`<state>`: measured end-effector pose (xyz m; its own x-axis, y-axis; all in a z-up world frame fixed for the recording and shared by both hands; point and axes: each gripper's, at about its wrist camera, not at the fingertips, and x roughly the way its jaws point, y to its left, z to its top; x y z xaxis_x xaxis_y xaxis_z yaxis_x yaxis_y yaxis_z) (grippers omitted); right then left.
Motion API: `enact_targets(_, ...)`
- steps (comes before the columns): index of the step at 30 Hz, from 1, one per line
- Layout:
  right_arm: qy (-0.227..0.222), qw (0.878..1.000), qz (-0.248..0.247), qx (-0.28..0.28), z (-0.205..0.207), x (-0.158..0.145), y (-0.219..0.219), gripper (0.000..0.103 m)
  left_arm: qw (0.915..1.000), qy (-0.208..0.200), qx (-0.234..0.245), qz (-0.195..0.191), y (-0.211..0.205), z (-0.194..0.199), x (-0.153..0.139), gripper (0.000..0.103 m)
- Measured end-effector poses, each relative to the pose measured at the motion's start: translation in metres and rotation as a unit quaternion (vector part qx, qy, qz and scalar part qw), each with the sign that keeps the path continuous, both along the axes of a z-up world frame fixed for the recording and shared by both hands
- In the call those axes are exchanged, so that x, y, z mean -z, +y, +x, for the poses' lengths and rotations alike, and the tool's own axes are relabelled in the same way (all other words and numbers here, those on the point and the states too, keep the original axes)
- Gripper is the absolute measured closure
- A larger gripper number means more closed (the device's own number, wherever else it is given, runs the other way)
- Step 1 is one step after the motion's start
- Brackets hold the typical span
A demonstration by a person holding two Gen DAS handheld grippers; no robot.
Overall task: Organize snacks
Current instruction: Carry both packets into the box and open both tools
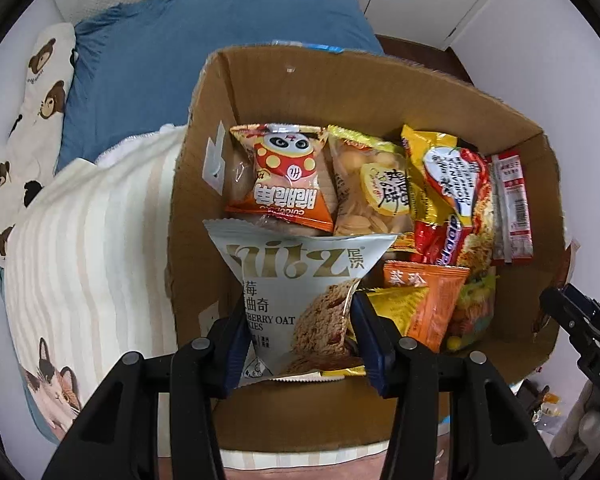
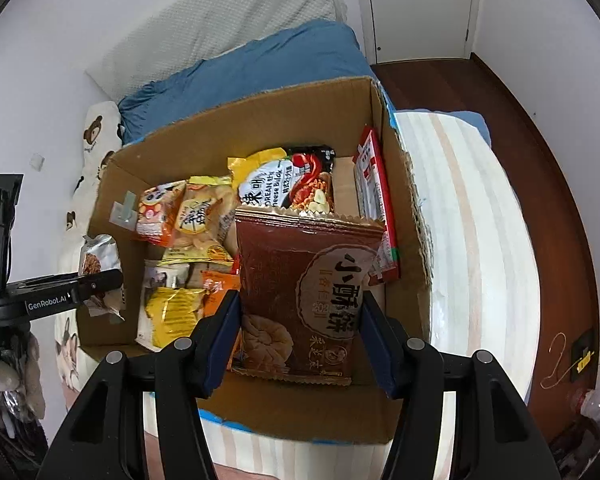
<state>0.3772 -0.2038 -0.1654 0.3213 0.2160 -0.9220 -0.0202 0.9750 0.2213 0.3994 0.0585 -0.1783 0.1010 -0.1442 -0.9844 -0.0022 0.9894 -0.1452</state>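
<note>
An open cardboard box stands on the bed and holds several snack packets. My left gripper is shut on a silver oat cookie packet and holds it over the box's near left part. It also shows in the right wrist view, at the box's left wall. My right gripper is shut on a brown pastry packet held over the box's near right part. Inside the box lie an orange panda packet, a yellow biscuit packet, a noodle packet and a red-and-white packet.
The bed has a striped cream blanket, a blue pillow and a bear-print pillow. Dark wooden floor lies to the right of the bed, with a white door behind.
</note>
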Motion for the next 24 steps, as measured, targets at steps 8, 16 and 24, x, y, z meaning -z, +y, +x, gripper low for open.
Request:
enact_targets(8, 0.040, 0.999, -0.009, 0.005, 0.008, 0.029, 0.001, 0.020, 0.9992, 0.038, -0.007, -0.011, 0.005, 0.012, 0.026, 0.047)
enact_targets(16, 0.045, 0.999, -0.001, 0.006, 0.002, 0.029, 0.002, 0.009, 0.9998, 0.019, 0.008, -0.007, -0.005, 0.009, 0.019, 0.012)
enact_targets(24, 0.038, 0.999, -0.013, 0.003, -0.006, 0.023, 0.005, 0.009, 0.9993, -0.031, 0.020, 0.008, -0.022, -0.008, -0.007, 0.012)
